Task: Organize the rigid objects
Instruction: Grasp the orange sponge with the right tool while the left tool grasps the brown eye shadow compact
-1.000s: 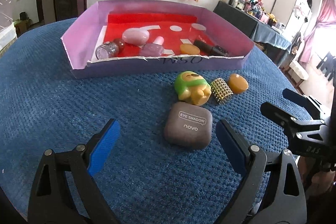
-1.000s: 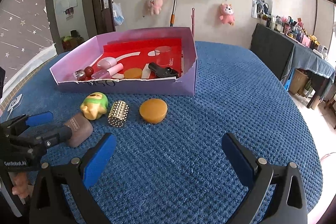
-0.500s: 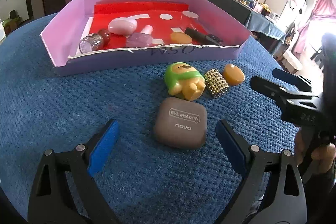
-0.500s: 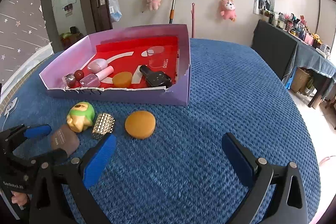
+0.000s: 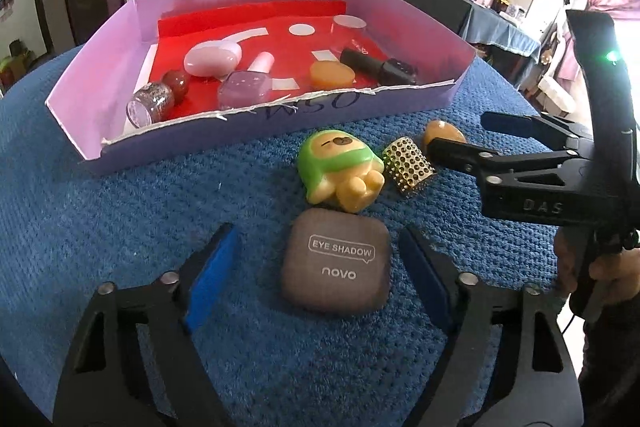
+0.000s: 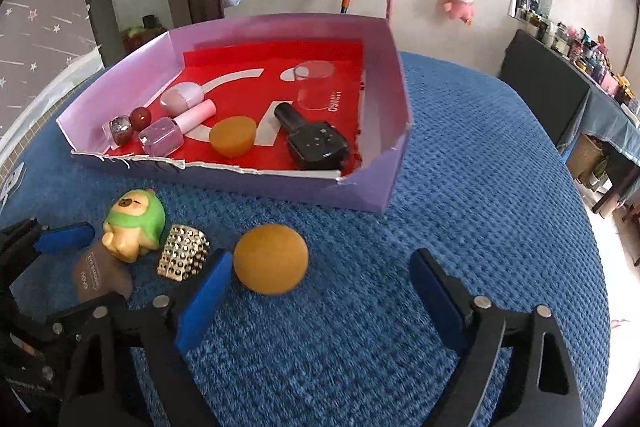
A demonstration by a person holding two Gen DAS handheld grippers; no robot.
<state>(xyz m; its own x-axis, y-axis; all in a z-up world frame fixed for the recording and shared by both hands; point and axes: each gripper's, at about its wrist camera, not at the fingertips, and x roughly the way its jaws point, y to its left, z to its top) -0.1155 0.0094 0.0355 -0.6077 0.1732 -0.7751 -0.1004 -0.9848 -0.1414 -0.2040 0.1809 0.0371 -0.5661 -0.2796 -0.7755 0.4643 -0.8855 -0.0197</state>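
Since a second ago both grippers have moved closer to the loose items: the left gripper [image 5: 320, 275] now has its wide-open blue pads on either side of the brown eye shadow case [image 5: 337, 262] without touching it, and the right gripper [image 6: 320, 291], also wide open and holding nothing, now has the orange round puck [image 6: 271, 259] just ahead of its left pad. The case lies flat on the blue tabletop [image 5: 100, 247], with the green and yellow figurine [image 5: 340, 171] just behind it, the gold studded cylinder [image 5: 408, 165] beside the figurine, and the puck at the end of that row. Behind them sits the purple cardboard tray [image 6: 360, 191] with its red liner and torn front wall. Inside it, from left to right in the right wrist view, lie a glittery small bottle [image 6: 120, 129], a red ball [image 6: 141, 118], a pink oval pebble-shaped case [image 6: 182, 98], a clear pink nail polish bottle [image 6: 176, 131] on its side, a second orange puck [image 6: 233, 135], a black nail polish bottle [image 6: 312, 141] on its side, and a clear round lid [image 6: 316, 85] near the back
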